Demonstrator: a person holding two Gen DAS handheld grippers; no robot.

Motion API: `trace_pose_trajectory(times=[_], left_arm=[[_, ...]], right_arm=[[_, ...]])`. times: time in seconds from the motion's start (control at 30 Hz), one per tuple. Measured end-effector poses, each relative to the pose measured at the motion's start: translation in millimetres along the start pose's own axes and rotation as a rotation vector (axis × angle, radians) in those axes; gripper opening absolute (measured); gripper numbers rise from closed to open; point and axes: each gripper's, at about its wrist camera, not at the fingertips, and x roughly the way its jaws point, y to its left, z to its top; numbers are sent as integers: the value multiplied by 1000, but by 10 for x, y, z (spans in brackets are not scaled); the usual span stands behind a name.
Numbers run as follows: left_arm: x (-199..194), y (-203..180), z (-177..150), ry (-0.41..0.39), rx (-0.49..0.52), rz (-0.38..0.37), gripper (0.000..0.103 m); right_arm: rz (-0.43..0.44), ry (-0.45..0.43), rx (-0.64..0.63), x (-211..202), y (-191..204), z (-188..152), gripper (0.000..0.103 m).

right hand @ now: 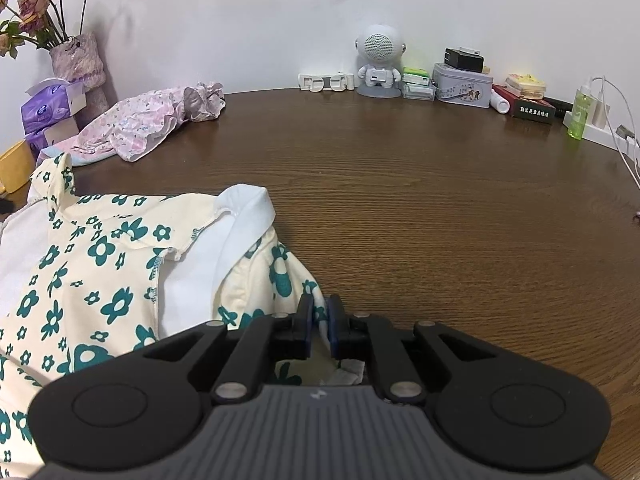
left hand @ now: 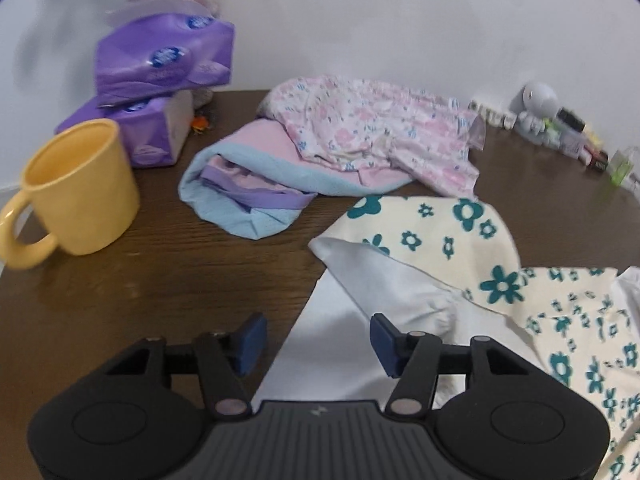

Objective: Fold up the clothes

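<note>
Right wrist view: your right claw [right hand: 319, 322] is pinched on the near-right edge of the cream cotton garment with teal flowers [right hand: 100, 264], which spreads leftward over the dark wooden table [right hand: 420, 208]. Your left claw [left hand: 318, 342] gapes empty above its white lining, nearer the unfolded side.

**Claws: left apart, right pinched**

Left claw [left hand: 318, 340], low centre of its frame: blue pads [left hand: 251, 339] stand well apart, nothing pressed between them, tilted downward. Right claw [right hand: 320, 320], low centre of its frame: pads nearly together, nipping a fold of cloth, angled downward.
</note>
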Motion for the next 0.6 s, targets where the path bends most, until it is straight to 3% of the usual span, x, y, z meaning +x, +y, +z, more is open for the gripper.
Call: trace_pose_trajectory(times=[0.07, 0.17, 0.2, 0.23, 0.43, 0.6], left_arm=[[54, -1, 12, 13, 16, 2, 47], [85, -32, 22, 15, 48, 21, 31], [92, -58, 25, 16, 65, 40, 12], [87, -78, 24, 22, 70, 48, 1], [-34, -246, -102, 22, 129, 177, 0], [-298, -97, -258, -33, 94, 274, 0]], right_arm=[[1, 1, -3, 0, 2, 4, 8], [6, 0, -4, 2, 0, 10, 8], [8, -1, -4, 3, 1, 14, 8], [9, -2, -5, 4, 4, 18, 8], [14, -9, 1, -2, 5, 21, 8], [8, -12, -5, 2, 19, 15, 8]])
